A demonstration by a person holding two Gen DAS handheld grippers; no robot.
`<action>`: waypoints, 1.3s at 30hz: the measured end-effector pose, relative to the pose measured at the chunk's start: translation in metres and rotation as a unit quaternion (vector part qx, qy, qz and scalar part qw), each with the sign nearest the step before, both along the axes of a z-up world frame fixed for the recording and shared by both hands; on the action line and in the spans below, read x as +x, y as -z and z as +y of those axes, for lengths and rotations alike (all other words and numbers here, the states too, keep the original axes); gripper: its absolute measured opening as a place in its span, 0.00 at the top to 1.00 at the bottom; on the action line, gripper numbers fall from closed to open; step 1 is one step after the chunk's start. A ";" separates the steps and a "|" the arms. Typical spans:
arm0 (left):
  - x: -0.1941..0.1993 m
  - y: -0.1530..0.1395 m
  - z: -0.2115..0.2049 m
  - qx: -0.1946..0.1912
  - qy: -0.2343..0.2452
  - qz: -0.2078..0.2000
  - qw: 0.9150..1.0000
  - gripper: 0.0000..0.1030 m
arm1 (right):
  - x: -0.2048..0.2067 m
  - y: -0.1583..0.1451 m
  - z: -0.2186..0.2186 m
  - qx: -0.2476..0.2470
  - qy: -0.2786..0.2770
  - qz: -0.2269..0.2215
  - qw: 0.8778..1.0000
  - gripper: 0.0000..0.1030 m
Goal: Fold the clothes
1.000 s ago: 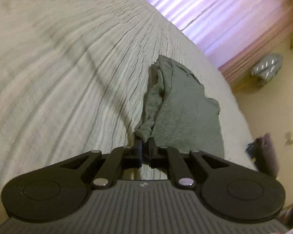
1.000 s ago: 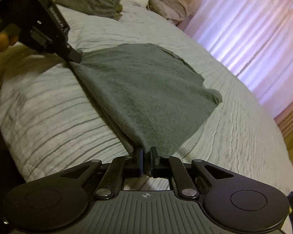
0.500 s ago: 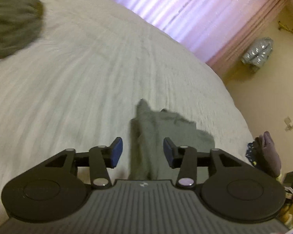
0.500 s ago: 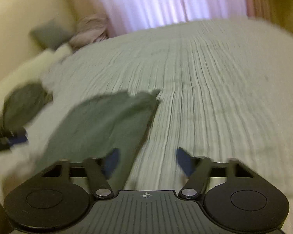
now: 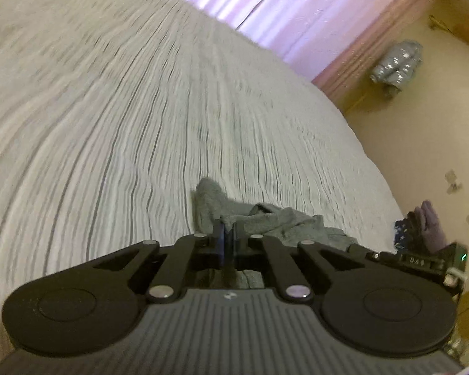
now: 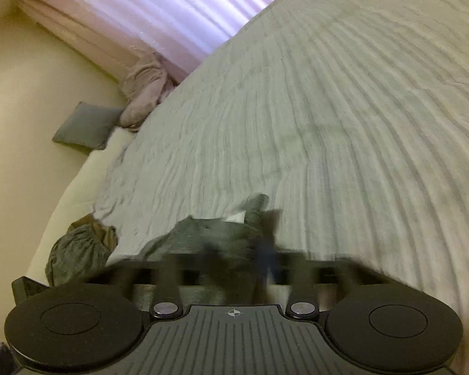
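Pinching a fold of the grey garment (image 5: 265, 218) in our left gripper (image 5: 227, 234), we are holding it bunched on the striped bedspread (image 5: 140, 109) near the bed's edge. Our right gripper (image 6: 240, 250) is closing around the same cloth, its fingers blurred, grip unclear.

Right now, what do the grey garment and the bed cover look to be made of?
Grey garment: soft matte knit, probably cotton jersey or fleece; it bunches limply with a fuzzy surface. Bed cover: pale woven fabric, matte, with fine crinkled ridges and thin dark stripes; probably cotton.
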State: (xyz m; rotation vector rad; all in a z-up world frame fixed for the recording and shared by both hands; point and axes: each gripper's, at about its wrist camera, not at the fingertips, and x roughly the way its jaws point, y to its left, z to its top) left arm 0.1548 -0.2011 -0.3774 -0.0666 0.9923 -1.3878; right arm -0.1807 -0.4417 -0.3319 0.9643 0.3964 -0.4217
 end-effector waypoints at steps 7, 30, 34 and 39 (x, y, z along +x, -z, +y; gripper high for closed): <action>-0.009 0.023 -0.014 0.042 -0.008 -0.053 0.998 0.92 | 0.010 0.019 0.016 -0.050 0.018 0.070 0.996 0.89; -0.048 0.032 -0.083 0.087 -0.029 -0.108 0.990 0.99 | 0.104 0.019 0.064 -0.286 -0.154 0.195 0.925 0.74; -0.036 0.031 -0.080 0.085 -0.037 -0.107 0.990 0.98 | 0.093 0.029 0.049 -0.243 -0.117 0.170 0.948 0.74; -0.016 -0.002 -0.038 0.061 -0.071 -0.104 0.990 0.99 | 0.056 -0.001 0.055 -0.249 -0.034 0.170 0.953 0.74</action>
